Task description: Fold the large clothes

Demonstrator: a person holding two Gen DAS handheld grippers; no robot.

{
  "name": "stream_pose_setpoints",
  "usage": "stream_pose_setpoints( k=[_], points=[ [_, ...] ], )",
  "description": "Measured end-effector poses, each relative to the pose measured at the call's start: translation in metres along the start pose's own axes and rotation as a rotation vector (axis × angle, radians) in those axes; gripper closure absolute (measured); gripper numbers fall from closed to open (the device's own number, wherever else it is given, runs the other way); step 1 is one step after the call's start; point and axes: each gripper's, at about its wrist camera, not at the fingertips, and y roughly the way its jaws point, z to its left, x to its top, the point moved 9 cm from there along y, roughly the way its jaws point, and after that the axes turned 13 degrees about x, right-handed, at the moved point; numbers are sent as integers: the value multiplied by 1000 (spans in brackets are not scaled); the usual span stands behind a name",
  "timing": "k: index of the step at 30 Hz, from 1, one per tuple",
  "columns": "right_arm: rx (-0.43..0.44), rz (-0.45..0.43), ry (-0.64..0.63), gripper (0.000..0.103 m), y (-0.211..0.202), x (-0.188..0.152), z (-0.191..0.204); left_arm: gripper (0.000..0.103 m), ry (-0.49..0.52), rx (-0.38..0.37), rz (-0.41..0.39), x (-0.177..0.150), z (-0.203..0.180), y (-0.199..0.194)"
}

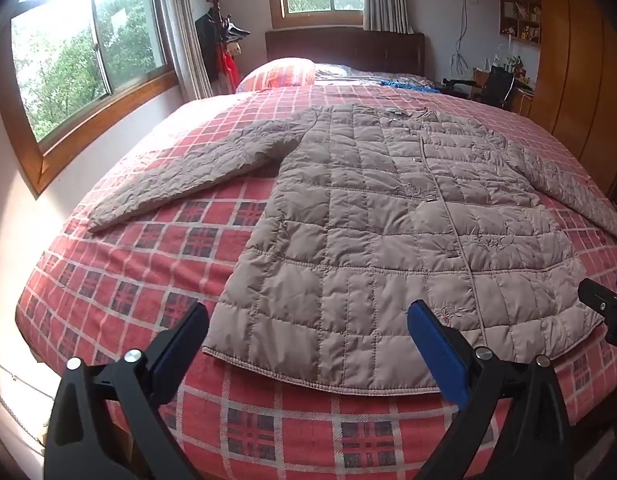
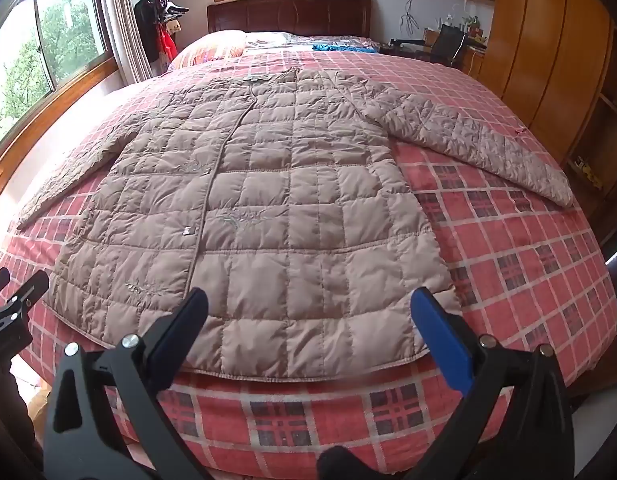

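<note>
quilted coat (image 1: 388,216) lying flat, front up, sleeves out, on plaid bed (image 1: 148,280) | left tool (image 1: 308,336) and right tool (image 2: 310,320) hovering wide over hem, gripping nothing | likely soft, puffy, slippery – pinch cuffs or hem corners

Left gripper (image 1: 308,324) & right gripper (image 2: 310,310): black plastic arms w/ triangular cutouts, 2 silver screws per side, blue pad on right finger, dark pad on left
</note>
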Motion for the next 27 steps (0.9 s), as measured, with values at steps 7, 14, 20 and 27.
stream_pose_setpoints(
  k=[7, 14, 20, 27],
  points=[
    [6, 5, 4, 2, 1, 0, 0, 4, -3, 1, 3, 0, 1, 0],
    [3, 6, 2, 2, 1, -1, 1, 4, 1, 12, -4, 0, 2, 0],
    [5, 9, 2, 2, 2, -1, 0, 4, 1, 13, -3, 1, 2, 0],
    [5, 10, 2, 2, 3, -1, 0, 4, 4, 13, -6, 1, 1, -1]
  ],
)
